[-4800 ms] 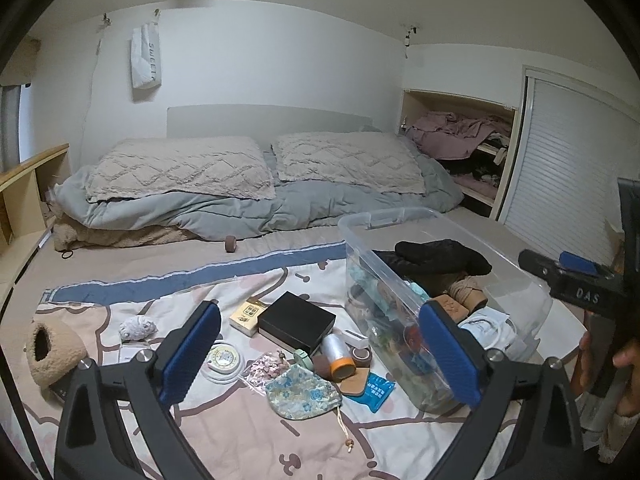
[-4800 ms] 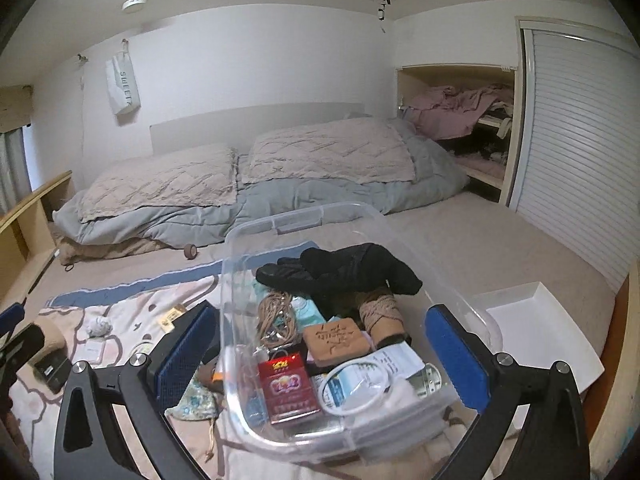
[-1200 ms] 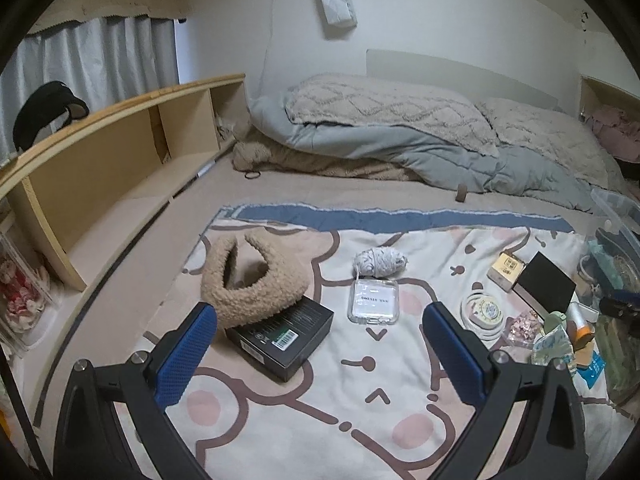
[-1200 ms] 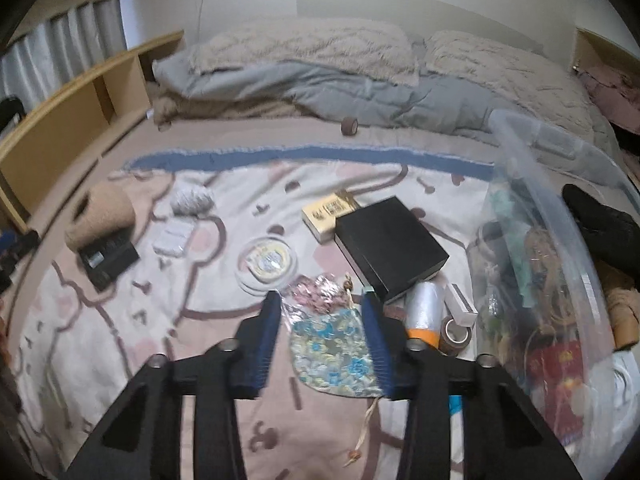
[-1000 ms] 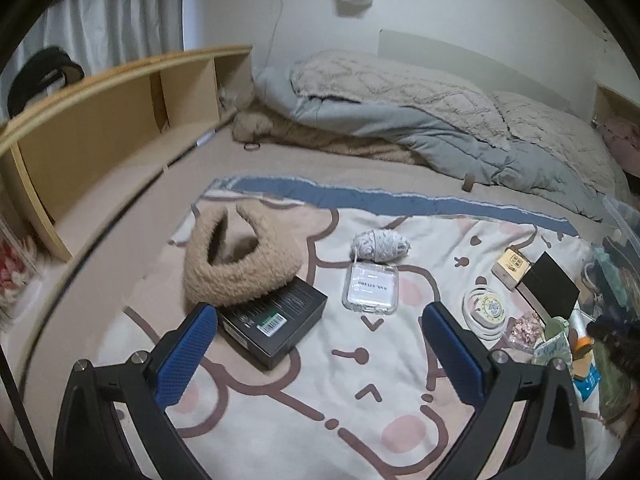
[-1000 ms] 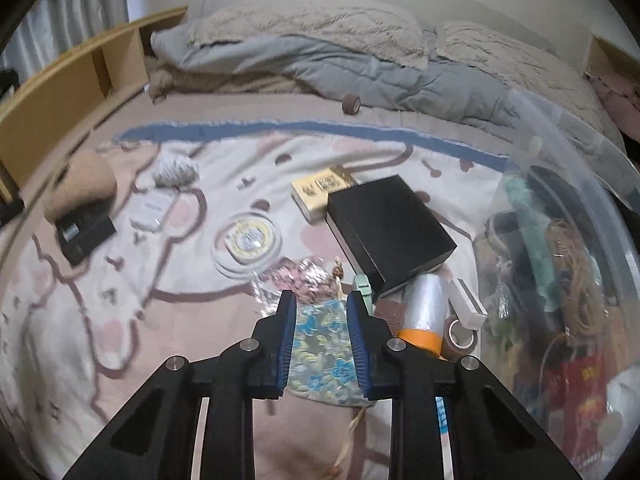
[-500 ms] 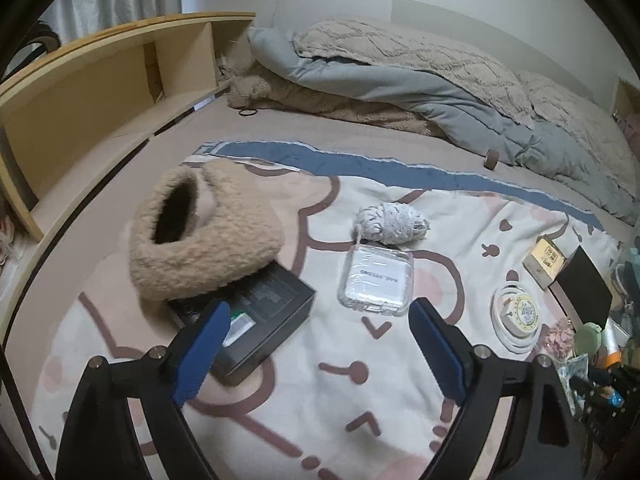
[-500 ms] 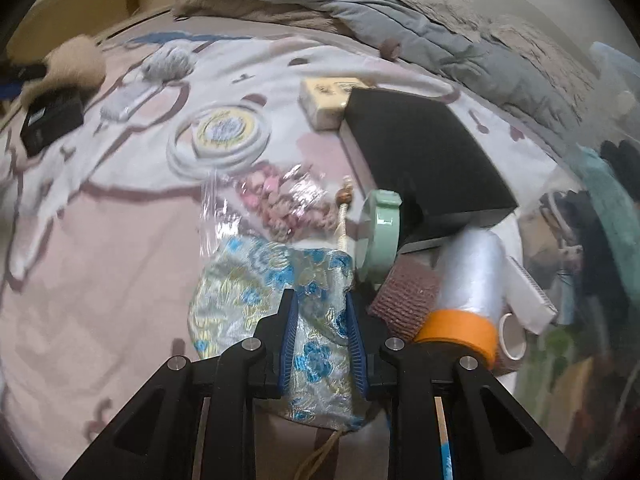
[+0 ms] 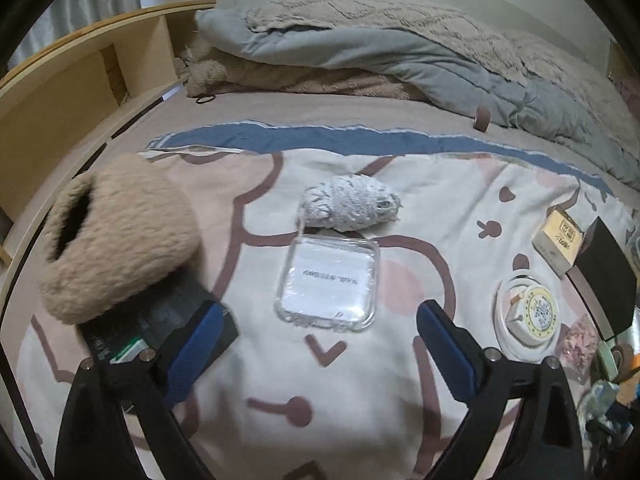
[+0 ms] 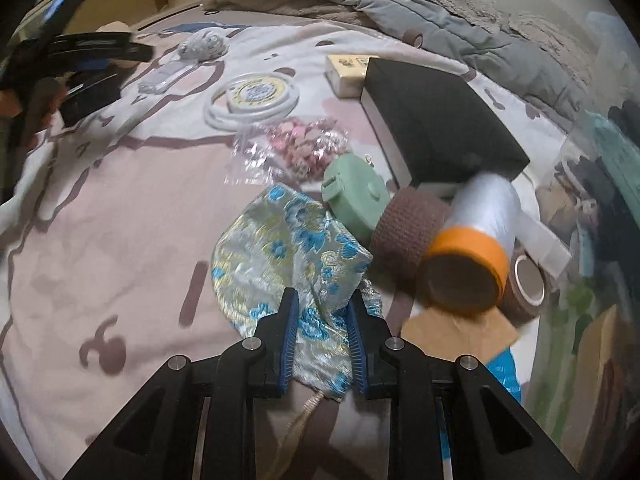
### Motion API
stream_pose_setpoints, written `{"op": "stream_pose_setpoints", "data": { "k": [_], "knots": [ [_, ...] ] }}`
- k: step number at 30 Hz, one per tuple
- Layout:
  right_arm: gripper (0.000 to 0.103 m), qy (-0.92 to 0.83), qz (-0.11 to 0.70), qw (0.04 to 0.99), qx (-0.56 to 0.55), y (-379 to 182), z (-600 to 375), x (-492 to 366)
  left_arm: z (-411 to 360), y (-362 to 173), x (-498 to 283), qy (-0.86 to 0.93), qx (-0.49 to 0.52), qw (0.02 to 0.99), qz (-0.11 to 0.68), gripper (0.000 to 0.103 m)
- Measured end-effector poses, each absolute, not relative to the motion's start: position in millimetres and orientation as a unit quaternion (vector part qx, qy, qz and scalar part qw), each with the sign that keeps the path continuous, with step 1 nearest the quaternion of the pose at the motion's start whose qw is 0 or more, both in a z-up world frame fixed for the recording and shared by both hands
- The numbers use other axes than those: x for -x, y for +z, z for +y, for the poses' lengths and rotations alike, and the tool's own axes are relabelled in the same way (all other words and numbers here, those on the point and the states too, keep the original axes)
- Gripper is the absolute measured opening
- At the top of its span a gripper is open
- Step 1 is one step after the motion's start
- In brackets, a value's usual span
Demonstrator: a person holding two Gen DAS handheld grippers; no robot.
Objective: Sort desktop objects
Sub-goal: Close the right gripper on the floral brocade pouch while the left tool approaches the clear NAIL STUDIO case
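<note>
We have right gripper (image 10: 322, 330) nearly shut, pads pinching floral brocade pouch (image 10: 280, 256) on blanket beside green case (image 10: 354, 200). Pouch looks soft, light, slippery; bunched neck by drawstring seems best hold. Left gripper (image 9: 316, 344) spread wide, just reopened, empty, above clear plastic case (image 9: 328, 284).

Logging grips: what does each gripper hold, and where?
Right gripper pinches the brocade pouch near its drawstring end. Left gripper is open, holding nothing.
</note>
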State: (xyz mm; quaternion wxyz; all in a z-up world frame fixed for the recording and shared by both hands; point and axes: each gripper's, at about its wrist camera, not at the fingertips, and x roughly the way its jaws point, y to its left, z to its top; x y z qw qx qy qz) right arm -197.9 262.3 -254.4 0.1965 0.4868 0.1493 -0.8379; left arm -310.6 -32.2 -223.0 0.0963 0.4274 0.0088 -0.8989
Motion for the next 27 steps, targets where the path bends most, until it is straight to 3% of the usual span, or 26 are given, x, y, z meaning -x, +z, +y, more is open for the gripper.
{"op": "stream_pose_setpoints", "data": {
  "k": [15,27],
  "knots": [
    [0.025,-0.805,0.122,0.258,-0.52,-251.6,283.6,168.1,-31.0,-244.6,355.5,-0.896,-0.427,0.113,-0.048,0.103],
    [0.025,-0.785,0.173,0.285,-0.523,-248.2,287.3,124.0,-31.0,-267.6,360.1,-0.886,-0.446,0.103,-0.071,0.103]
  ]
}}
